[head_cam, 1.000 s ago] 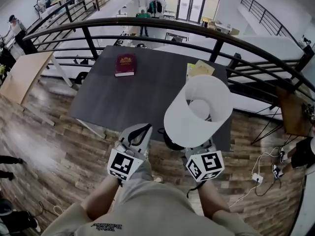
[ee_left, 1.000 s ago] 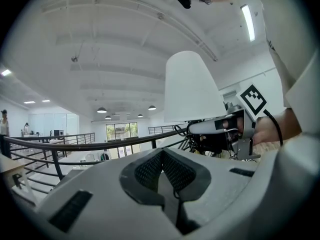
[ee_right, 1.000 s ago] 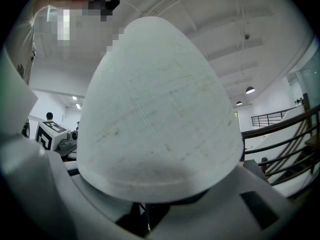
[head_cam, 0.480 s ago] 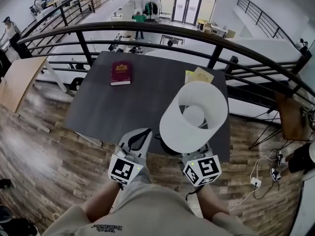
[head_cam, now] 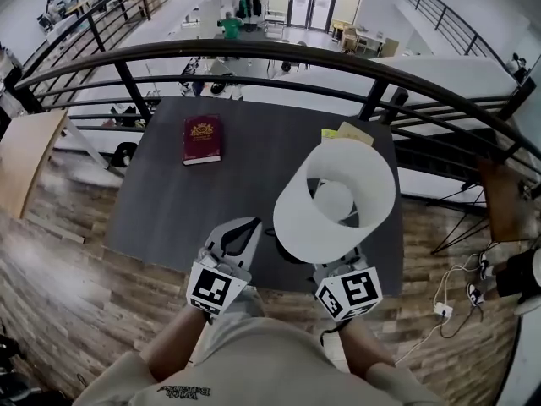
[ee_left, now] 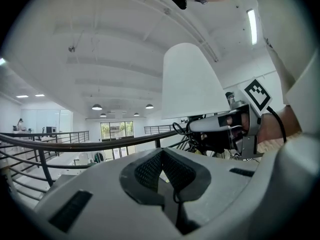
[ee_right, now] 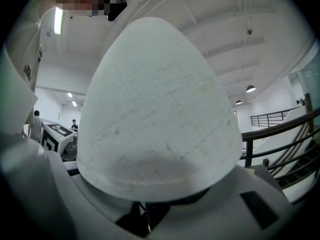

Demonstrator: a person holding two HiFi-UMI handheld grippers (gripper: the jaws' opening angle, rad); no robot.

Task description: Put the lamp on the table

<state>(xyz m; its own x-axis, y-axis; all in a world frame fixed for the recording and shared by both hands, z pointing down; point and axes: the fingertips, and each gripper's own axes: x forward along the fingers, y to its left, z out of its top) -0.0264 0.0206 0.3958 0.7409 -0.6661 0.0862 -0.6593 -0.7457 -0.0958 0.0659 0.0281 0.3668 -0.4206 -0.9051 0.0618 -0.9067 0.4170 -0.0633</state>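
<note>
The lamp's white shade (head_cam: 334, 201) is carried upright over the near right edge of the dark grey table (head_cam: 254, 176). My right gripper (ee_right: 147, 211) is under the shade, shut on the lamp's dark stem; the shade (ee_right: 155, 109) hides the fingertips, and its marker cube (head_cam: 348, 293) shows below. My left gripper (head_cam: 245, 231) is held beside it at the table's near edge, shut and holding nothing. In the left gripper view its pads (ee_left: 150, 171) meet at the tips, with the shade (ee_left: 192, 89) to the right.
A red book (head_cam: 202, 139) lies at the table's far left, and yellow papers (head_cam: 348, 132) at its far right. A black railing (head_cam: 254, 53) curves behind the table above a drop. Cables and a power strip (head_cam: 444, 307) lie on the wooden floor at right.
Both grippers and the lamp have moved forward to the table; its near edge now lies right under them. The grip on the lamp is unchanged.
</note>
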